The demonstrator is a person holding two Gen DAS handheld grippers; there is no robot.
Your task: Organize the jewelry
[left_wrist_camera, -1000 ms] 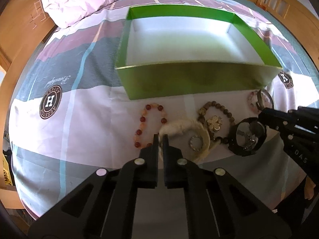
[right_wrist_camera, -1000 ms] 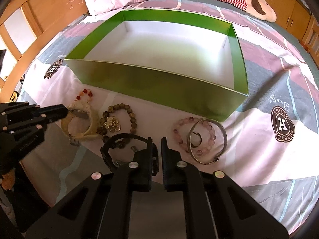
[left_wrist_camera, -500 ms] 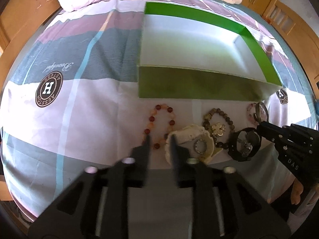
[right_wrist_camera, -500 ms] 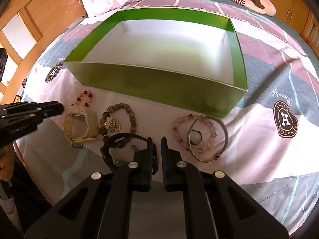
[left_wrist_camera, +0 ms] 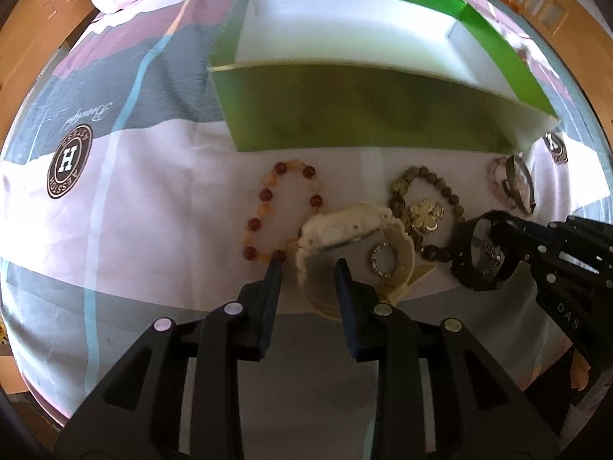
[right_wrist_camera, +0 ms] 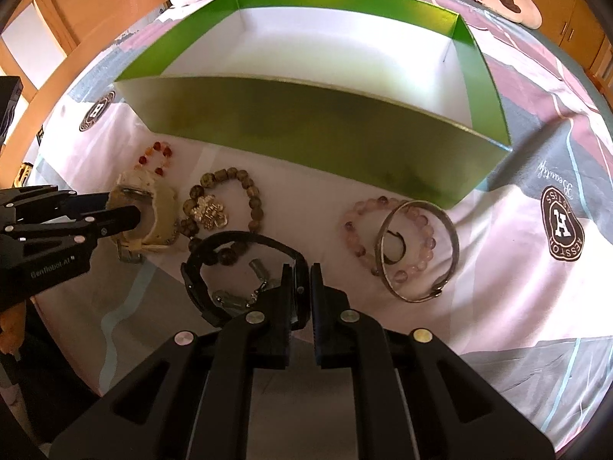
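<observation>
Two tools low over bedspread, left tool (left_wrist_camera: 308,266) spread astride cream watch (left_wrist_camera: 354,237), right tool (right_wrist_camera: 297,272) pinching black watch (right_wrist_camera: 214,264).

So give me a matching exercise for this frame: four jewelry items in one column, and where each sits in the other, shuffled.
Items:
1. cream watch
2. black watch
3. silver bangle
4. red bracelet

Places:
A. lying over the pink bracelet
B. between the fingers of the right gripper
C. farthest from the right gripper, beside the cream watch
D. between the open fingers of the left gripper

Pairs: 1-D, 2-B, 3-A, 4-C
</observation>
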